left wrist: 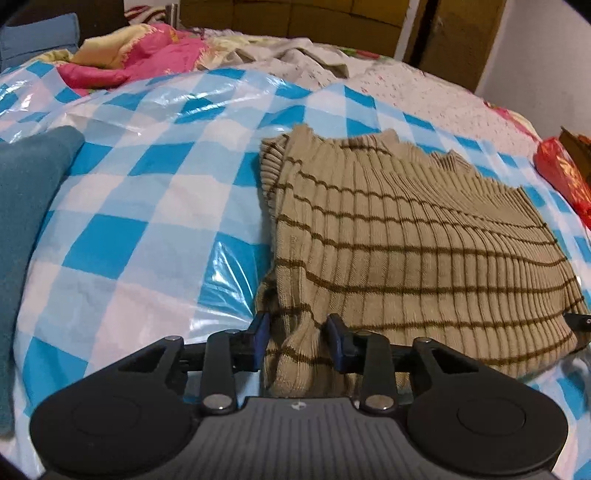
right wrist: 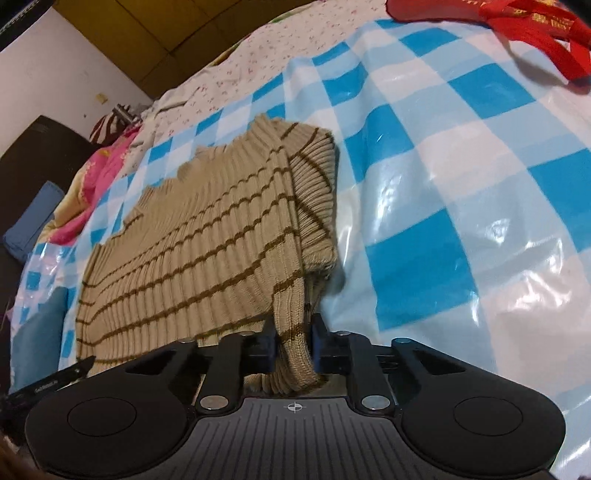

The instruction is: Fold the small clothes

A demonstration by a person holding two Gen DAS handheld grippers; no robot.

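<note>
A tan ribbed sweater with thin brown stripes (left wrist: 399, 236) lies partly folded on a blue-and-white checked plastic sheet (left wrist: 147, 192) over a bed. My left gripper (left wrist: 297, 338) is shut on the sweater's near left corner, bunched knit between its blue pads. My right gripper (right wrist: 293, 341) is shut on the sweater's (right wrist: 207, 236) near right corner, a roll of knit pinched between its pads. The sweater's near edge is lifted slightly at both corners. The right gripper's tip shows at the right edge of the left wrist view (left wrist: 580, 321).
A teal garment (left wrist: 26, 206) lies at the left. Pink and yellow bedding (left wrist: 136, 55) is heaped at the far side. A red bag (right wrist: 517, 26) with straps lies at the right on the checked sheet (right wrist: 461, 192). A wooden headboard (left wrist: 295, 18) and wall lie beyond.
</note>
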